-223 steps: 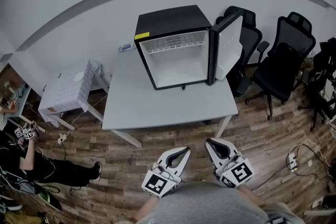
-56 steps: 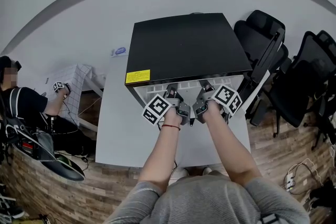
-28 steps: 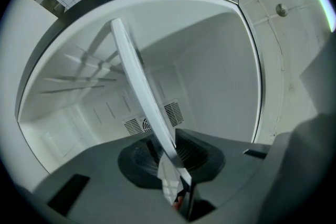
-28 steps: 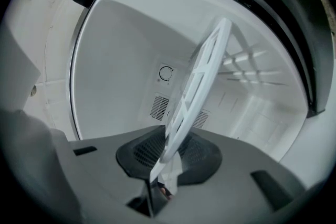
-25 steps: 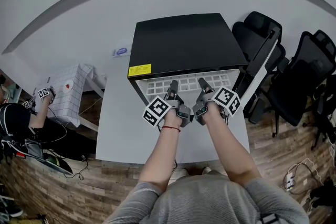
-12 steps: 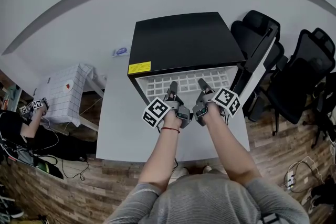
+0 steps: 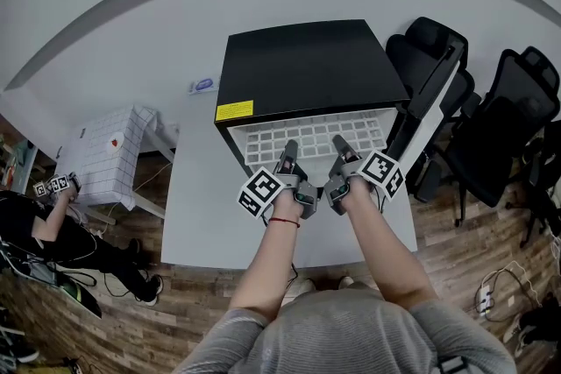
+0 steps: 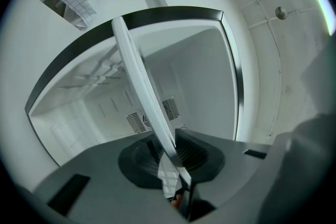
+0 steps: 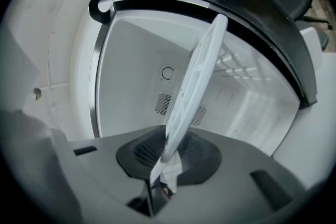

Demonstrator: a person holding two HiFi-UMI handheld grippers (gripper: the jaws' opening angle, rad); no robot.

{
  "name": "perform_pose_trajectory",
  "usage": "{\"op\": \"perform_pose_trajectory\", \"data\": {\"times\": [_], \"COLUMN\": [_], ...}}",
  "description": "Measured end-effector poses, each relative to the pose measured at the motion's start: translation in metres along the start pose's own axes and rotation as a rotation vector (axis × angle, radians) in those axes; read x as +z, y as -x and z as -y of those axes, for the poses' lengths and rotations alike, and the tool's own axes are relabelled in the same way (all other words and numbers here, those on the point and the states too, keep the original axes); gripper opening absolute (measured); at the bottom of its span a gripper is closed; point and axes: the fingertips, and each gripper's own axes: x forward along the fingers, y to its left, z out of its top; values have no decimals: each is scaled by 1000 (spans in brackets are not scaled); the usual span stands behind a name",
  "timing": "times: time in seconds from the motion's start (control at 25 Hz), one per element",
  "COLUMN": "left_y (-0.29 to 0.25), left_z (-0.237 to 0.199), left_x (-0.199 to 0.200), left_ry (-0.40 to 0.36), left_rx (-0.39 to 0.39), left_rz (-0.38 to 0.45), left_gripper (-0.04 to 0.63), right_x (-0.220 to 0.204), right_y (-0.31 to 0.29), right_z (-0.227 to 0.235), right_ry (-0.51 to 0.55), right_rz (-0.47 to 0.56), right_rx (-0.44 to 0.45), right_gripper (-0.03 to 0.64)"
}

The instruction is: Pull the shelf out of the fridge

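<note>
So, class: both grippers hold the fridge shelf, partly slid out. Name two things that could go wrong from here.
1. The left gripper and right gripper pinch the shelf by its front edge only; clear of the fridge, its back may sag or slip.
2. Uneven pulling could skew and jam it against the fridge walls.

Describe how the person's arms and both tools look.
The left tool and right tool are grey, each with two tapered jaws and a white cube bearing black square markers. Inside the jaws sit dark ribbed pads. The person wears a grey top with sleeves that leave the forearms bare, and a thin red band on the left wrist. No cables show.
</note>
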Motion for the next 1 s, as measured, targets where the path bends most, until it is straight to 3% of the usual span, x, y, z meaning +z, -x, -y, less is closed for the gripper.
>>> {"op": "perform_pose_trajectory", "data": {"times": [1.0], "left_y": [15], "left_z": [3], "left_x": [-6], "left_ry": [16], "left_rx": [-7], "left_rz": [0], "left_gripper": [69], "right_x": [-9], "right_y": [16], "right_z": [-1], "right_ry": [-68], "right_rz": [8], "right_rx": [24], "right_gripper": [57]}}
